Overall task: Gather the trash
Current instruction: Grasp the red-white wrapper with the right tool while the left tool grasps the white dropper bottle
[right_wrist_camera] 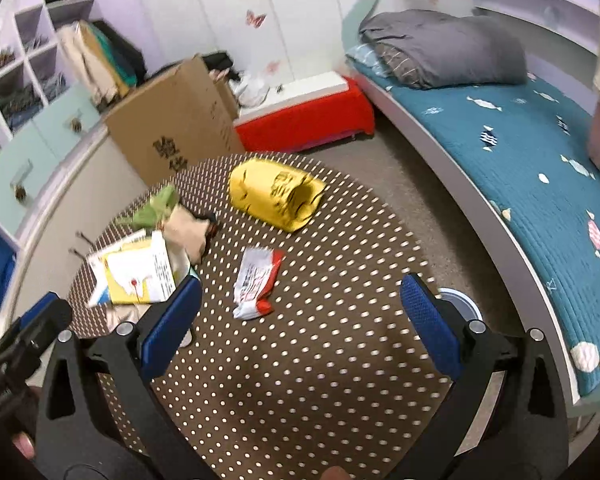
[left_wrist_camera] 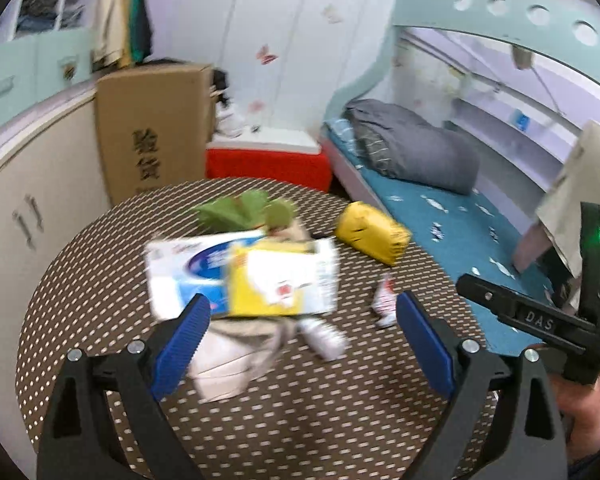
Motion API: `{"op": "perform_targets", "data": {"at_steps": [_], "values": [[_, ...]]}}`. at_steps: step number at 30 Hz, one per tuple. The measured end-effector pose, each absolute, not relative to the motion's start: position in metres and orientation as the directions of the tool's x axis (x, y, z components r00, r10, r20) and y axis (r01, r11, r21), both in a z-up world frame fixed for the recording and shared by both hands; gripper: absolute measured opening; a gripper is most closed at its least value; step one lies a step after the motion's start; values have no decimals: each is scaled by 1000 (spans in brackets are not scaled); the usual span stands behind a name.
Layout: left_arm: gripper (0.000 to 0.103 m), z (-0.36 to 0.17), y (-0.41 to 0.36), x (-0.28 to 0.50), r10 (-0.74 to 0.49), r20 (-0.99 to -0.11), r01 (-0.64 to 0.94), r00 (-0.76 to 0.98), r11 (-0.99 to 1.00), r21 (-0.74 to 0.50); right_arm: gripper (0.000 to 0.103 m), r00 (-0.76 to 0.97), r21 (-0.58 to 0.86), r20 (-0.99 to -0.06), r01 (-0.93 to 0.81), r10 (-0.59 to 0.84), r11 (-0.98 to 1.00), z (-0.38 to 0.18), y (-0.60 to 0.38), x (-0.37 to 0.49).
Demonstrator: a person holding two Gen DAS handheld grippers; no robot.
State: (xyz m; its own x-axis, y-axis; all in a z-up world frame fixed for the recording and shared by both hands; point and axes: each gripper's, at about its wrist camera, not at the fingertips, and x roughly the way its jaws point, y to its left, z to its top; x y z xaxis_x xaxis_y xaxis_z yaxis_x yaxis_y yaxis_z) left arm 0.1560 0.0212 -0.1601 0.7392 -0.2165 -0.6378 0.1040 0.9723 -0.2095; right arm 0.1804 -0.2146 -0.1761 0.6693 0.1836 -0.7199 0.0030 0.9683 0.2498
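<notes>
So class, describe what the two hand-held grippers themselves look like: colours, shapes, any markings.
Each hand-held gripper, left and right, has black angular arms with silver bolts and textured blue finger pads. The left wrist view shows the right one's body lettered "DAS", with a green light.

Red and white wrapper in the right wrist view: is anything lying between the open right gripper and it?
Nothing visible does. The red and white wrapper lies alone on bare dotted table, ahead of the right gripper, whose jaws are open. The yellow bag sits beyond it, and the flattened boxes are off to the left.
</notes>
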Motion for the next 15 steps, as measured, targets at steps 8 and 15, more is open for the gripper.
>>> {"op": "perform_targets", "data": {"at_steps": [8, 15], "values": [[92, -184, 44, 168, -181, -682, 71, 709, 980, -187, 97, 616, 207, -764, -48, 192, 977, -207, -189, 198], [92, -200, 10, 159, -204, -697, 130, 687, 979, -159, 96, 602, 193, -772, -85, 205, 977, -225, -180, 215]]}}
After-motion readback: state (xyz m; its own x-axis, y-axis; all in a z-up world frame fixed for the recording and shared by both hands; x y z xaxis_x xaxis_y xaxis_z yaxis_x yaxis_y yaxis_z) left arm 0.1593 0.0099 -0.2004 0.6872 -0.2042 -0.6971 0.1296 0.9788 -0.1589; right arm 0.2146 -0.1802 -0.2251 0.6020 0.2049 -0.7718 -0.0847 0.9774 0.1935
